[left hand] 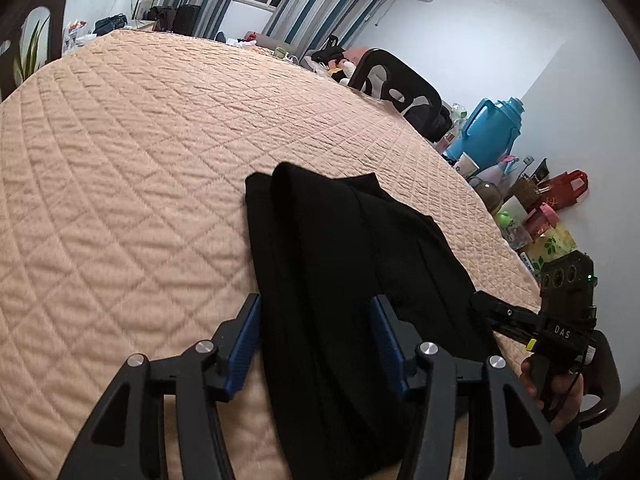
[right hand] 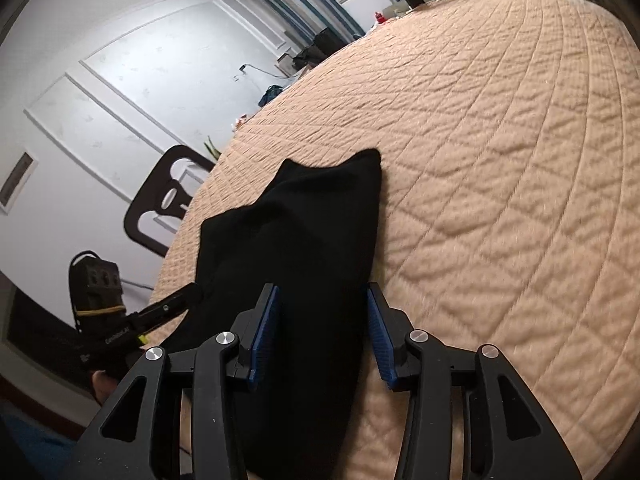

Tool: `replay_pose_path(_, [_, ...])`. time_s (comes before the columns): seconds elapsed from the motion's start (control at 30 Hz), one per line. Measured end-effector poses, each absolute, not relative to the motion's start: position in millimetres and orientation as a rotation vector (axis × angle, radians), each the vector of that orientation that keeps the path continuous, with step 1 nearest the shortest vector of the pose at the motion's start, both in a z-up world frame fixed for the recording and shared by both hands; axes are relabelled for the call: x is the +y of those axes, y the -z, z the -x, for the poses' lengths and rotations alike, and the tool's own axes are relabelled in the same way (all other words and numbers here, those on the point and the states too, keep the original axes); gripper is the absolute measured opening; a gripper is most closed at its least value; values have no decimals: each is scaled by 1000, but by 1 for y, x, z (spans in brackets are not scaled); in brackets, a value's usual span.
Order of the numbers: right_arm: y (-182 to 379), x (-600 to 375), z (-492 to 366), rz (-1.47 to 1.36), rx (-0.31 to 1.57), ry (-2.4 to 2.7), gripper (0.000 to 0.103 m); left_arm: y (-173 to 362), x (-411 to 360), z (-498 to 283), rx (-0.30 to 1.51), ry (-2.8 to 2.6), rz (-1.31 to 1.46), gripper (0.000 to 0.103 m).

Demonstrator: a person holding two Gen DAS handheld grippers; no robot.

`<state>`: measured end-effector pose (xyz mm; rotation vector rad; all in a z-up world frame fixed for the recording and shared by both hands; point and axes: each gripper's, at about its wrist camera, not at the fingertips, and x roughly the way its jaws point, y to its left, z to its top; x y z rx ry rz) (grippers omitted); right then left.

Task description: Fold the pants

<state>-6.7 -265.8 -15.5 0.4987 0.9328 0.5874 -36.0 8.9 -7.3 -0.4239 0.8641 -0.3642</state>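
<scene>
Black pants (left hand: 340,264) lie folded lengthwise on a peach quilted table cover (left hand: 140,160), running away from the near edge. My left gripper (left hand: 316,312) is open, its blue-padded fingers straddling the near left part of the pants. My right gripper (right hand: 322,304) is open too, its fingers either side of the near right part of the pants (right hand: 304,248). Each gripper shows in the other's view: the right one at the pants' right edge (left hand: 484,304), the left one at their left edge (right hand: 188,294). Whether fabric is pinched there is hidden.
The quilted cover (right hand: 500,160) spreads wide beyond the pants. A dark chair (left hand: 396,84) stands at the far right edge, another (right hand: 164,200) at the left. A blue thermos jug (left hand: 492,132), cups and bags crowd the floor by the right wall.
</scene>
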Motion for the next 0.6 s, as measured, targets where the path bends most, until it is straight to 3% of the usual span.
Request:
replay_pose_path(0.37, [16, -253, 1, -486, 937, -619, 43, 8, 2, 27, 859, 364, 421, 57])
replay_pose_path(0.5, [16, -251, 2, -460, 931, -588, 25, 7, 4, 31, 848, 346, 417, 42])
replay_pose_path(0.6, [15, -256, 6, -464, 927, -587, 20, 6, 7, 33, 846, 344, 435, 36])
